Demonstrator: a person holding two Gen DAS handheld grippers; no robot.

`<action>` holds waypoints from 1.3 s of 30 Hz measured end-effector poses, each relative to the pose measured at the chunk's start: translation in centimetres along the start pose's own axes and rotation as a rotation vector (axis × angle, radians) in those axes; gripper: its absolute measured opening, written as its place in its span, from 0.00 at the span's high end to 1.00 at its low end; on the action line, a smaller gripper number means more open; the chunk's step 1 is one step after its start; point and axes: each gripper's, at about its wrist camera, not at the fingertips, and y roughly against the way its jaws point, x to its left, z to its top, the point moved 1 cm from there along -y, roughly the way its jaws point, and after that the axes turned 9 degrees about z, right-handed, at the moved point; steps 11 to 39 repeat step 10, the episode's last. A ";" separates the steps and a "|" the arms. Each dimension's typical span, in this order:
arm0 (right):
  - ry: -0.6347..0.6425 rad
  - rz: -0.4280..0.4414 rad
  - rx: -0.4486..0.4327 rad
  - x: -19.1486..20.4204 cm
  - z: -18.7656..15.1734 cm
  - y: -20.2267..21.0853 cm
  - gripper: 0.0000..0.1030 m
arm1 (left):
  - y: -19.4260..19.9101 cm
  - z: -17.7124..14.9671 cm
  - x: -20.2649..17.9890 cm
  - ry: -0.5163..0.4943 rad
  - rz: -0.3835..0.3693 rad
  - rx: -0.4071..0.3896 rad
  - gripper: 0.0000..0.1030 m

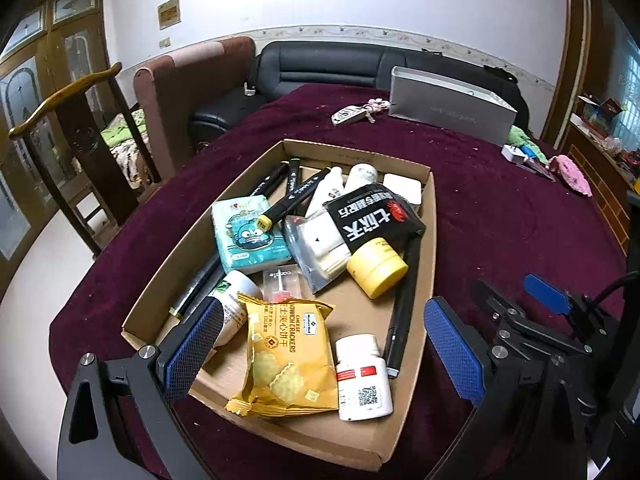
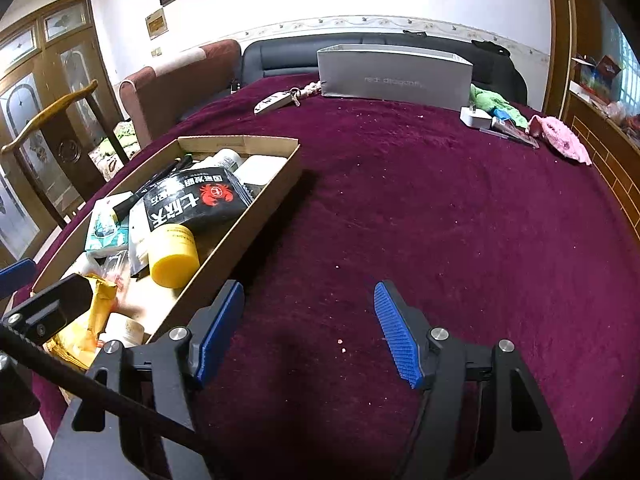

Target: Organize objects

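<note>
Left wrist view: shallow cardboard tray [image 1: 430, 240] at centre on the maroon tablecloth [image 1: 500, 208], holding a loose heap, seemingly gathered there for sorting; left gripper [image 1: 320, 348] hangs over the tray's near end at 6 o'clock, jaws wide apart and empty, framing the yellow cracker packet [image 1: 286, 356] and white pill bottle [image 1: 360, 376], a stance that reads as lining up a pick of one of them. Toward 12 o'clock lie a yellow jar [image 1: 376, 266] on its side, a black crab-print pouch [image 1: 372, 216] draped over a clear bag, a teal tissue pack [image 1: 250, 236] at 10 o'clock, and several black markers [image 1: 288, 200] crossing the far end; items overlap, none upright. Right gripper's blue pads show at 4 o'clock, beside the tray. Right wrist view: right gripper [image 2: 308, 332] at 6 o'clock, jaws apart, nothing between them, poised above bare cloth just right of the tray wall, probably the area meant to receive items. Tray fills 9 to 10 o'clock, pouch and jar topmost. At 12 o'clock a grey box [image 2: 396, 74] stands at the table's far edge, keys [image 2: 276, 102] at 11 o'clock, a pink cloth [image 2: 560, 136] at 2 o'clock, all well apart from the tray
</note>
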 end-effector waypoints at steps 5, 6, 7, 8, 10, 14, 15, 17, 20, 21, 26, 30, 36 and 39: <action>0.000 0.014 -0.001 0.0 -0.1 -0.1 0.34 | -0.1 0.1 0.1 0.014 0.015 0.001 0.04; -0.001 0.015 -0.002 0.0 -0.1 -0.1 0.34 | -0.1 0.1 0.1 0.016 0.016 0.003 0.04; -0.002 0.016 -0.002 0.0 -0.1 -0.1 0.34 | -0.1 0.1 0.2 0.017 0.021 0.003 0.04; -0.004 0.017 -0.003 -0.1 -0.1 0.0 0.34 | -0.2 0.1 0.2 0.017 0.022 0.005 0.04; -0.005 0.015 -0.003 -0.1 -0.2 0.0 0.34 | -0.2 0.1 0.4 0.022 0.015 0.010 0.04; -0.005 0.015 -0.003 -0.1 -0.2 0.0 0.34 | -0.2 0.1 0.4 0.022 0.015 0.010 0.04; -0.005 0.015 -0.003 -0.1 -0.2 0.0 0.34 | -0.2 0.1 0.4 0.022 0.015 0.010 0.04; -0.005 0.015 -0.003 -0.1 -0.2 0.0 0.34 | -0.2 0.1 0.4 0.022 0.015 0.010 0.04; -0.005 0.015 -0.003 -0.1 -0.2 0.0 0.34 | -0.2 0.1 0.4 0.022 0.015 0.010 0.04; -0.005 0.015 -0.003 -0.1 -0.2 0.0 0.34 | -0.2 0.1 0.4 0.022 0.015 0.010 0.04; -0.005 0.015 -0.003 -0.1 -0.2 0.0 0.34 | -0.2 0.1 0.4 0.022 0.015 0.010 0.04; -0.005 0.015 -0.003 -0.1 -0.2 0.0 0.34 | -0.2 0.1 0.4 0.022 0.015 0.010 0.04; -0.005 0.015 -0.003 -0.1 -0.2 0.0 0.34 | -0.2 0.1 0.4 0.022 0.015 0.010 0.04; -0.005 0.015 -0.003 -0.1 -0.2 0.0 0.34 | -0.2 0.1 0.4 0.022 0.015 0.010 0.04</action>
